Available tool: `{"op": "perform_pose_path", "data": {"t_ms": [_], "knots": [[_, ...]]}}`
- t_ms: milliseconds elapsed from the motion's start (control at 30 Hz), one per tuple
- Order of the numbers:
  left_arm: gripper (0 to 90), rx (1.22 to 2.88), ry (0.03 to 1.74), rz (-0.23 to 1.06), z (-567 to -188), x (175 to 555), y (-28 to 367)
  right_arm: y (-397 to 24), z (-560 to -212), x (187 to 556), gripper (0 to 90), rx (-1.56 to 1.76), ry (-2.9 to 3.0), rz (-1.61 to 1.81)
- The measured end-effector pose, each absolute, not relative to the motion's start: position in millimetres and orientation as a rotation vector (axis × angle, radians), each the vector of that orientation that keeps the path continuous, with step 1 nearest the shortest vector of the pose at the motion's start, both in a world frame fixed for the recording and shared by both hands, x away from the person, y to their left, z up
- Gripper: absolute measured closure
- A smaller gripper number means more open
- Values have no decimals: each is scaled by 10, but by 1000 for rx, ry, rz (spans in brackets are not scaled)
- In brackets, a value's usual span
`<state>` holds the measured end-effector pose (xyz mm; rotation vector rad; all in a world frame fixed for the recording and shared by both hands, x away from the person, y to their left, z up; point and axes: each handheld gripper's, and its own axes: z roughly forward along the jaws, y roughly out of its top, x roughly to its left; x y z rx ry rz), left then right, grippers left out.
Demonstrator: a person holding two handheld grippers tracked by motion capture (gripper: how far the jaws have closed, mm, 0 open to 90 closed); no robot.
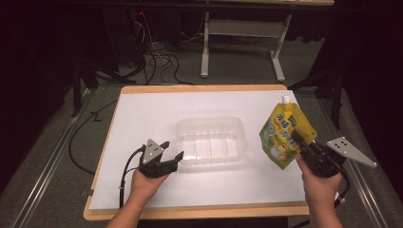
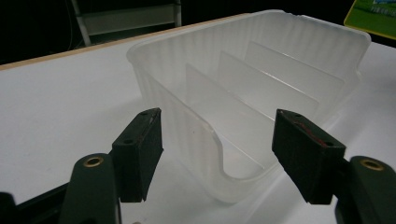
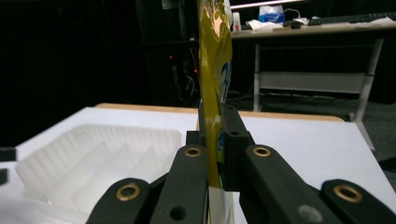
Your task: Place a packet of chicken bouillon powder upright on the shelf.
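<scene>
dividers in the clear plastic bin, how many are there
3. The dividers stand in a row across the inside of the clear plastic bin: nearest divider, middle divider, far divider, as the left gripper view shows them. None looks hidden.

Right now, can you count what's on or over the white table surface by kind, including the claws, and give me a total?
Clear plastic divided container: 1
Yellow-green spouted drink pouch: 1, clamped in the right claw above the table
Claws: 2, the left claw open by the container's near corner, the right one shut on the pouch
Total: 4
</scene>
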<state>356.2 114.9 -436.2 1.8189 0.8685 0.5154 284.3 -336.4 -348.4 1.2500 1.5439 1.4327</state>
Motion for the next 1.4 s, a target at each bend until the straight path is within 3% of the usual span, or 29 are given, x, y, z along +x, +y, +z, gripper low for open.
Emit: {"op": "perform_pose_path", "data": {"t_ms": [467,667,867,1033,1400], "knots": [[469,1822,948,588,-4488,3682,951,-2899,-3112,3070,900,1183,1553,1574],[514,1848,947,596,-4524,3689,937,-2685,-3098,3169,900,1167,1576,1572],[636,1845,963,602,-4555,3705,955,-2430,-3165,3299,900,1146,1621,1542],[684,1842,963,613,-4569,3702,951,-2326,-3234,3370,900,1151,1639,1519],[683,1881,917,605,-4562,3569,780,-2204,-3344,3454,900,1182,1638,1496]]}}
